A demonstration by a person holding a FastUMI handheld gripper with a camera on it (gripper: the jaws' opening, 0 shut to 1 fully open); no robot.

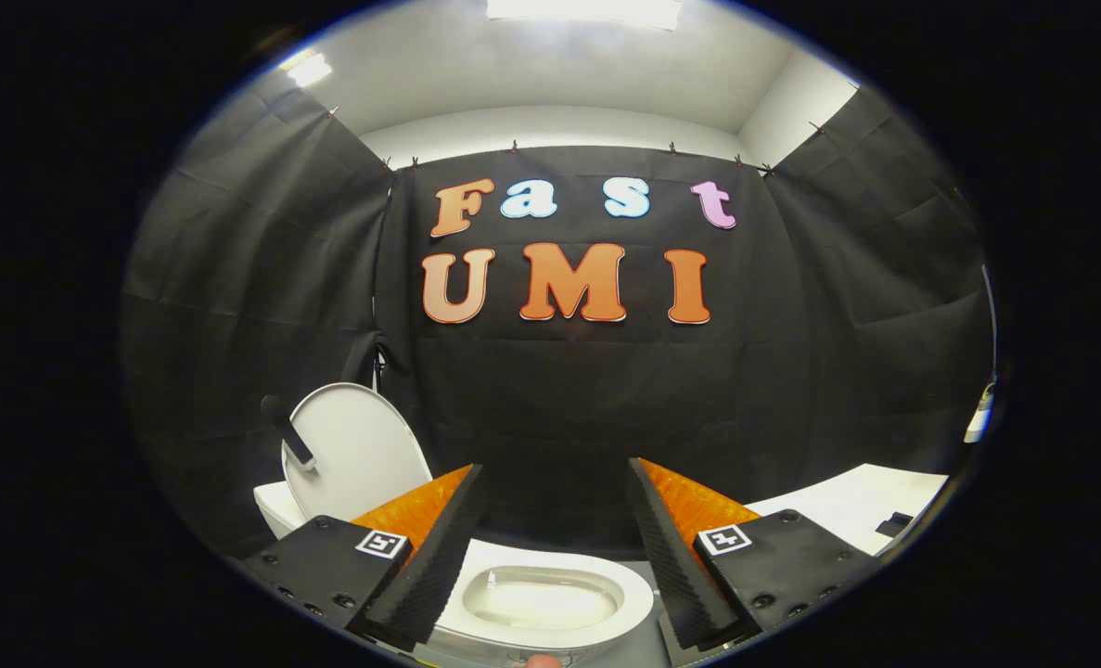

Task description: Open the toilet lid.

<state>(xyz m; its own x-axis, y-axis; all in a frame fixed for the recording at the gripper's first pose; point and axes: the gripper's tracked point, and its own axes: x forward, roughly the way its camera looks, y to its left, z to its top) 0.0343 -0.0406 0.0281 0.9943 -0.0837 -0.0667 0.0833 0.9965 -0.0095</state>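
1. The white toilet (550,603) stands below and between the fingers, its bowl open to view.
2. The toilet lid (360,455) is raised upright, beyond the left finger.
3. The gripper (555,482) is spread wide, holding nothing.
4. Small square markers (382,544) sit on both fingers.

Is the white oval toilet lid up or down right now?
Up. The white oval toilet lid stands raised behind the left finger, and the bowl lies uncovered between the open gripper fingers.
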